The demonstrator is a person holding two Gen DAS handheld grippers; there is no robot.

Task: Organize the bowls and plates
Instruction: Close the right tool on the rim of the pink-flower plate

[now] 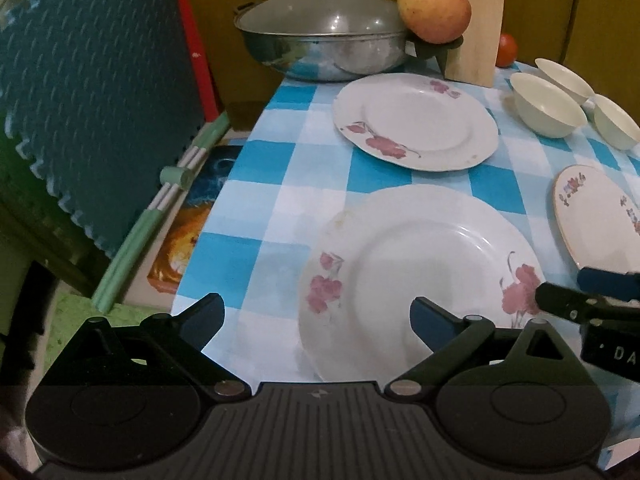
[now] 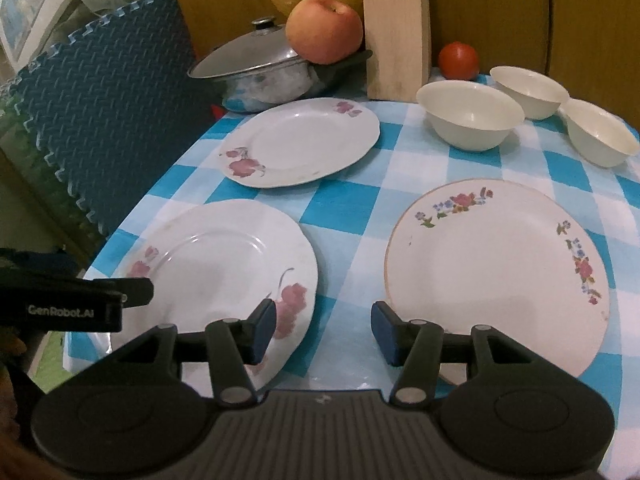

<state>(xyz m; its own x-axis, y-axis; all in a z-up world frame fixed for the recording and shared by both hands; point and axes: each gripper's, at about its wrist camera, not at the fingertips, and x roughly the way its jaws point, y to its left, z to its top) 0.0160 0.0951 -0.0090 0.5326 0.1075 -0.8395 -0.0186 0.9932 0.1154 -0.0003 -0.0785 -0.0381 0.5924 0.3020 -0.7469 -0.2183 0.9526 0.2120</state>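
Observation:
Three plates lie on the checked tablecloth. A near white plate with pink flowers (image 1: 420,276) (image 2: 224,268) lies at the front left. A second pink-flower plate (image 1: 416,120) (image 2: 300,140) lies behind it. A gold-rimmed plate with small flowers (image 2: 496,272) (image 1: 596,212) lies at the front right. Three cream bowls (image 2: 470,120) (image 1: 548,104) stand at the back right. My left gripper (image 1: 316,316) is open over the near plate's left edge. My right gripper (image 2: 324,328) is open and empty above the gap between the two front plates.
A lidded steel pot (image 1: 324,36) (image 2: 256,72), an apple (image 2: 324,28), a wooden board (image 2: 396,28) and a tomato (image 2: 458,60) stand along the back. A blue foam mat (image 1: 92,104) leans left of the table. The table's left edge (image 1: 208,232) drops off.

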